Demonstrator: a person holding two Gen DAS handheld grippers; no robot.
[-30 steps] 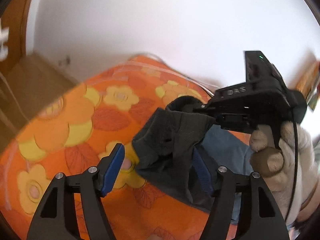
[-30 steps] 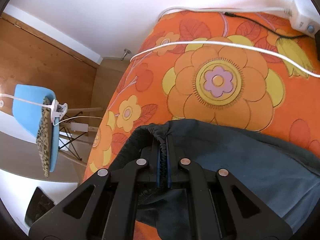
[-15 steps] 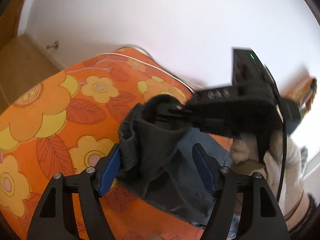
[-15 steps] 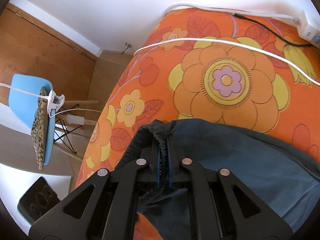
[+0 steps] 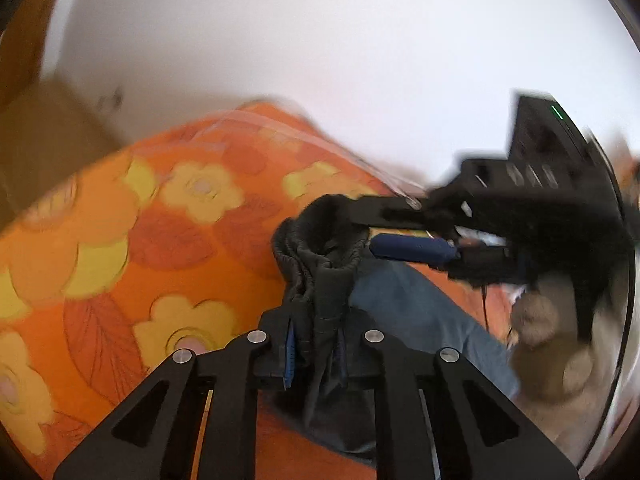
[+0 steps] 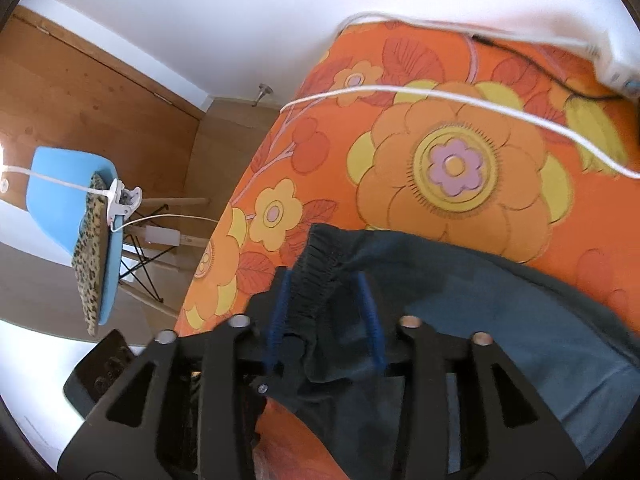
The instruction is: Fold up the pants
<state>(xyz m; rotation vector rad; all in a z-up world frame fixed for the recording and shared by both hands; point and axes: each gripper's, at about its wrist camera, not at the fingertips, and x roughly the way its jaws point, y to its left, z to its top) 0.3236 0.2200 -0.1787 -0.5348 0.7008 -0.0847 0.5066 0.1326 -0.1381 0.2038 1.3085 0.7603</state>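
Dark blue-grey pants (image 5: 416,304) lie on an orange flowered bedspread (image 5: 160,240). Their gathered elastic waistband (image 5: 320,240) stands lifted off the cover. My left gripper (image 5: 316,344) has its jaws closing, and the blue pads pinch the bunched fabric just below the waistband. In the right wrist view my right gripper (image 6: 326,316) has its jaws opening. The waistband (image 6: 316,276) hangs loosely between its blue pads (image 6: 370,320). From the left wrist view my right gripper (image 5: 372,228) comes in from the right at the waistband's top. The rest of the pants (image 6: 500,320) spreads to the right.
A white cable (image 6: 440,92) crosses the bedspread (image 6: 440,140) near a white power strip (image 6: 616,68) at the far edge. Beyond the bed's left edge stands a blue chair (image 6: 60,184) on the wooden floor (image 6: 216,140). A gloved hand (image 5: 552,340) holds the right gripper.
The left jaws have closed from wide open onto the fabric below the waistband. The right jaws, shut on the waistband before, have opened and released it.
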